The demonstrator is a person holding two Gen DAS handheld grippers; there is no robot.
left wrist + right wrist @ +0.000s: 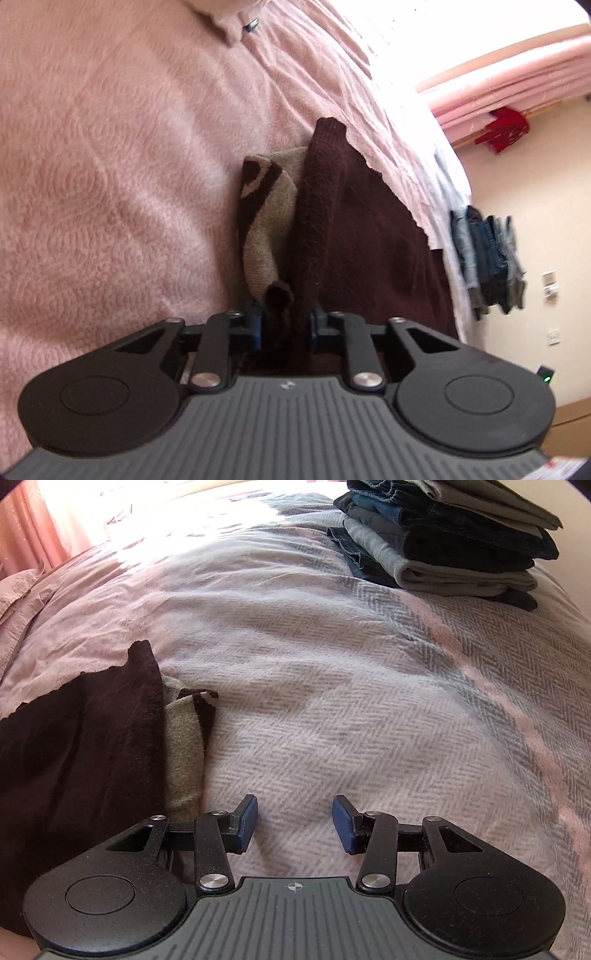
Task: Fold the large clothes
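Note:
A dark maroon knitted sweater [369, 236] with a beige patterned part [269, 206] lies on the bed. My left gripper [284, 325] is shut on a thick fold of the maroon knit, which fills the gap between its blue pads. In the right wrist view the same sweater [74, 738] lies at the left, its beige layer [183, 749] peeking out along the edge. Beside it my right gripper [295, 821] hovers open just over the herringbone bedspread [369, 709], with nothing between its fingers.
A pink fleece blanket [110, 166] covers the bed to the left of the sweater. A stack of folded jeans and grey clothes [443, 542] sits at the far right of the bed. Pink curtains [517, 74] and a red garment [504, 129] hang by the window.

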